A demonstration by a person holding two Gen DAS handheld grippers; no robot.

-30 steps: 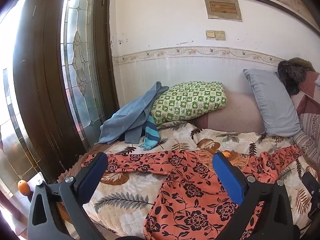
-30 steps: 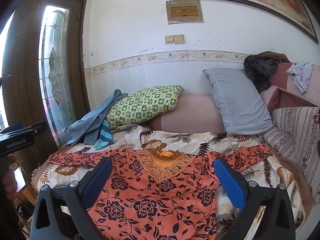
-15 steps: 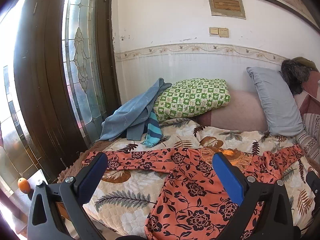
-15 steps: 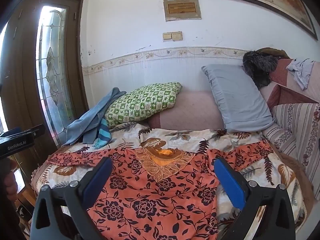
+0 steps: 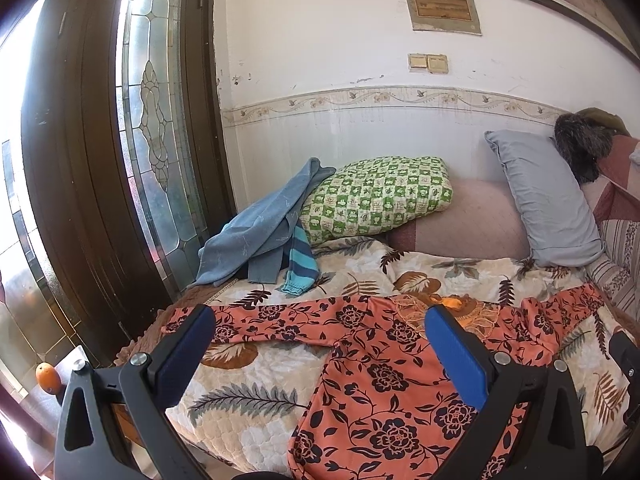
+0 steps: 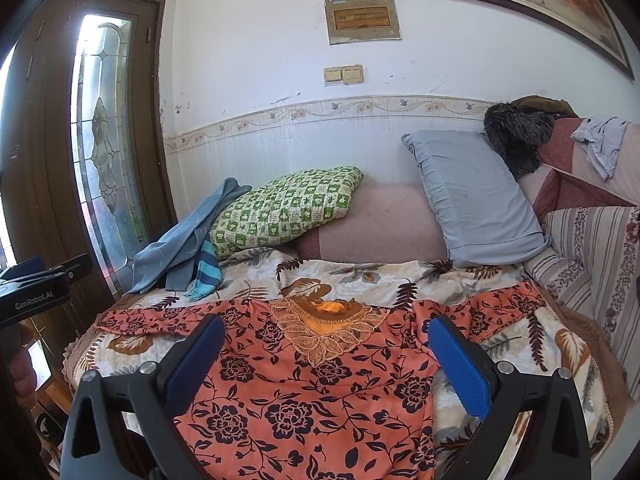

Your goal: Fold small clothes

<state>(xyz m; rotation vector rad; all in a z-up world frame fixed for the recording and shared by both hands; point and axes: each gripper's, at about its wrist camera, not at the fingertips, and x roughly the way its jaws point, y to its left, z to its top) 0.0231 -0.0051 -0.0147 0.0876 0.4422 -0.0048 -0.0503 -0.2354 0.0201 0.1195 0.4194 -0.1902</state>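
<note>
Grippers occupy the nearest zone of both wrist views. Left gripper [image 5: 320,354]: jaws spread wide, blue pads [image 5: 454,350] facing each other, nothing between them; it hangs above the near edge of the bed without touching fabric. Right gripper [image 6: 324,358]: jaws likewise spread wide and empty, held over the garment's lower body. The left unit's black housing (lettering partly legible) appears at the left border of the right wrist view.

Task item: orange floral garment [image 6: 304,392], laid flat and face-up on the leaf-print bedspread [image 5: 256,392]. Both long sleeves extend sideways, one toward the door side [image 5: 256,320], the other toward the striped side [image 6: 508,304], which is partly bunched. An embroidered neckline panel [image 6: 328,330] points away from the cameras' near edge. The hem runs out of frame at the bottom.

Beyond the garment, near the door side, a blue cloth [image 5: 264,236] lies draped against a green checked pillow [image 5: 376,198], with a striped teal sleeve [image 5: 300,264] beneath it. A pink bolster [image 6: 372,224] rests along the wall, and a grey pillow [image 6: 476,200] leans upright beside it. A dark furry item [image 6: 516,136] sits above the grey pillow.

Rear boundary: white wall with a border strip, a switch plate [image 6: 344,75], and a stained-glass door [image 5: 156,120] at left.
</note>
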